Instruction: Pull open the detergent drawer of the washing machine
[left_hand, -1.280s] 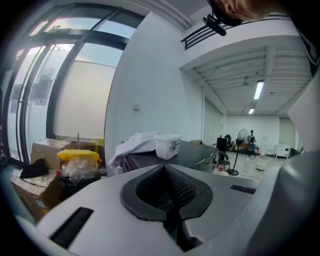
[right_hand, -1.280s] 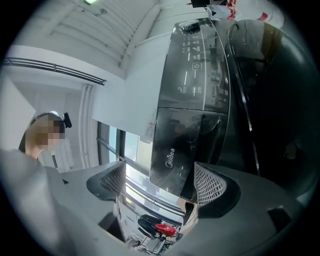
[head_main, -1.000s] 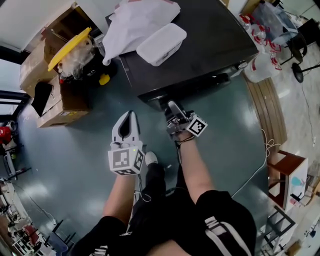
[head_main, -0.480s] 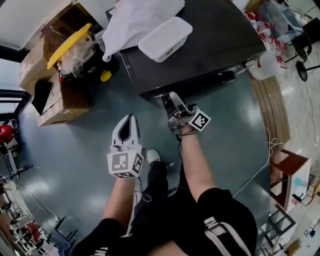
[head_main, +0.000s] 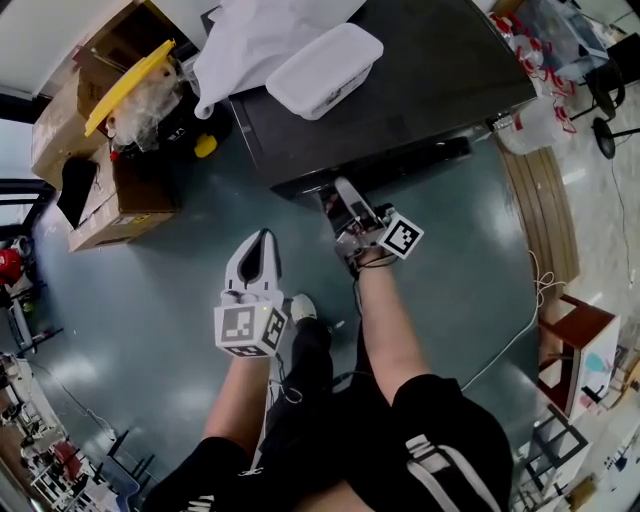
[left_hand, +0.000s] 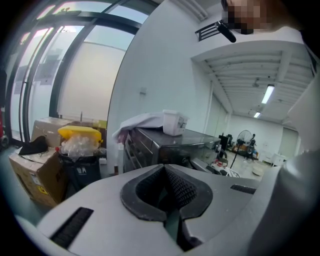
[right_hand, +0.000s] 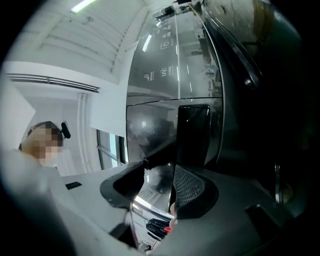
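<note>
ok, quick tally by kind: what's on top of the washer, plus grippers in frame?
On the washing machine:
white cloth: 1
white lidded container: 1
Grippers: 2 (left gripper, right gripper)
Total: 4

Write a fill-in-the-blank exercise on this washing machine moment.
1. The lidded container on the washing machine is ____.
2. The left gripper has its jaws ____, nothing between them.
3. The lid on the bin is ____.
4. The gripper at the washing machine's front is the ____ one.
Missing: white; shut; yellow; right.
The right gripper's jaws have just been closing, pads apart, the machine's front between them.
</note>
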